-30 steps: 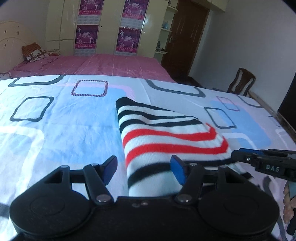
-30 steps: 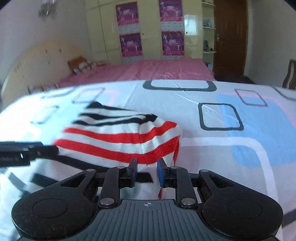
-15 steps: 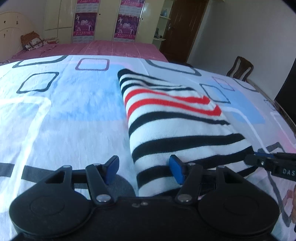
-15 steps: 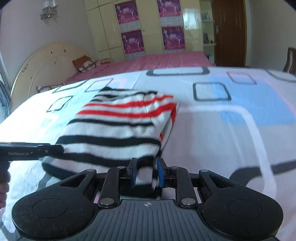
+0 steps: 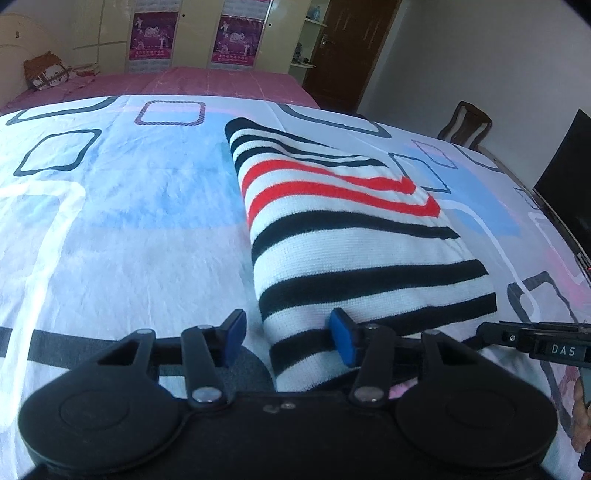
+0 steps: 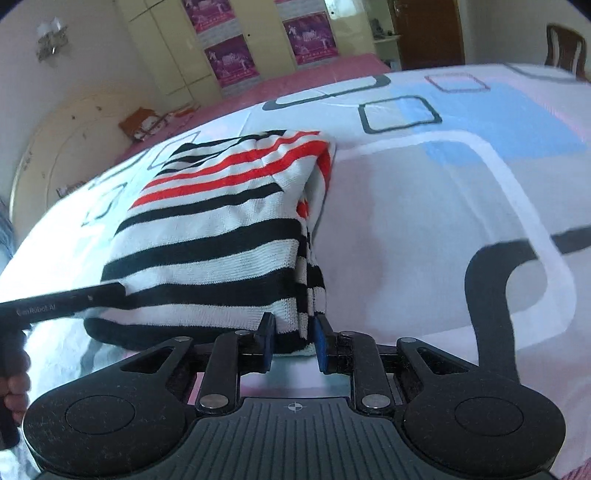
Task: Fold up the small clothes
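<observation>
A small knitted garment (image 5: 343, 229) with black, white and red stripes lies folded on the patterned bedsheet (image 5: 122, 229); it also shows in the right wrist view (image 6: 221, 229). My left gripper (image 5: 288, 338) is open, its jaws wide apart around the garment's near left corner. My right gripper (image 6: 293, 343) is shut on the garment's near right corner, several knit layers pinched between the blue pads. Each gripper's fingers reach into the other's view: the right one (image 5: 532, 341), the left one (image 6: 62, 301).
The sheet covers a wide bed; a pink bed (image 5: 207, 79) lies behind it, with wardrobes (image 5: 192, 29) and a dark door (image 5: 347, 48). A wooden chair (image 5: 467, 123) stands at the far right. A cushion (image 5: 46, 70) rests on the pink bed.
The garment's near edge has been drawn toward me, so it now lies longer and flatter. My right gripper stays clamped on its corner; my left stays open.
</observation>
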### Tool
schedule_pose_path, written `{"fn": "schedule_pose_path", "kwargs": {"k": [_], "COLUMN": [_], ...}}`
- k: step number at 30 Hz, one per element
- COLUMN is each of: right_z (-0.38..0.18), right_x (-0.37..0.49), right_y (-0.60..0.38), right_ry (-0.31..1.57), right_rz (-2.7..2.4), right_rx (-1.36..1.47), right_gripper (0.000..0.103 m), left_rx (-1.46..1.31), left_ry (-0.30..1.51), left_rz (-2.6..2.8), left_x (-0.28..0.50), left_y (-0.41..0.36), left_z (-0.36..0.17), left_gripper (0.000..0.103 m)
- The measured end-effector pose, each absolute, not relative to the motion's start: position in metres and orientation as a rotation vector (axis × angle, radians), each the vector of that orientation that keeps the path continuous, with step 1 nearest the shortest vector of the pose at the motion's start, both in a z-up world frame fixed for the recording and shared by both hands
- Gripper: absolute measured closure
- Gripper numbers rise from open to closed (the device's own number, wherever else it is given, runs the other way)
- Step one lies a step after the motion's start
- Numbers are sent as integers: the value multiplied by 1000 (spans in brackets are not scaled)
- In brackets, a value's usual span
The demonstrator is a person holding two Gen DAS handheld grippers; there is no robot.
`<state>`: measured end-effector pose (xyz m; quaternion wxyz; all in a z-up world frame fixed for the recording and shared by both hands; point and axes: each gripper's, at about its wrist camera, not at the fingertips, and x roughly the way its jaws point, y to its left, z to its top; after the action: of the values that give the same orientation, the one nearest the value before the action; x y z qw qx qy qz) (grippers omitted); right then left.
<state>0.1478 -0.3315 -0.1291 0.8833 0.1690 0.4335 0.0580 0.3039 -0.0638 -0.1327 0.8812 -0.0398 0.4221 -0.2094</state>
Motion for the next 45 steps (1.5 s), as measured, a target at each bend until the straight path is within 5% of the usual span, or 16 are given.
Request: {"fn": "schedule_pose_path", "kwargs": {"k": [6, 7, 9, 18, 30, 37, 45], "right_z": [-103, -100, -91, -84, -142, -162, -168], "right_x": [140, 140, 139, 172, 262, 274, 277], "right_y": [-326, -326, -325, -334, -377, -374, -383], "right_ry": [849, 839, 800, 822, 884, 878, 898], "right_rz": [56, 43, 16, 45, 191, 300, 328], "right_rx": [341, 343, 342, 376, 643, 685, 798], "right_gripper": [74, 46, 26, 26, 26, 26, 63], "left_rx": [-101, -108, -122, -188, -325, -379, -357], "left_ry": [895, 894, 890, 908, 1019, 1025, 1000], "left_rz": [-464, -474, -483, -495, -480, -512, -496], "left_x": [310, 310, 312, 341, 391, 395, 390], "left_y": [-57, -57, -56, -68, -84, -84, -87], "left_z": [-123, -121, -117, -107, -139, -152, -142], "left_gripper": [35, 33, 23, 17, 9, 17, 36]}}
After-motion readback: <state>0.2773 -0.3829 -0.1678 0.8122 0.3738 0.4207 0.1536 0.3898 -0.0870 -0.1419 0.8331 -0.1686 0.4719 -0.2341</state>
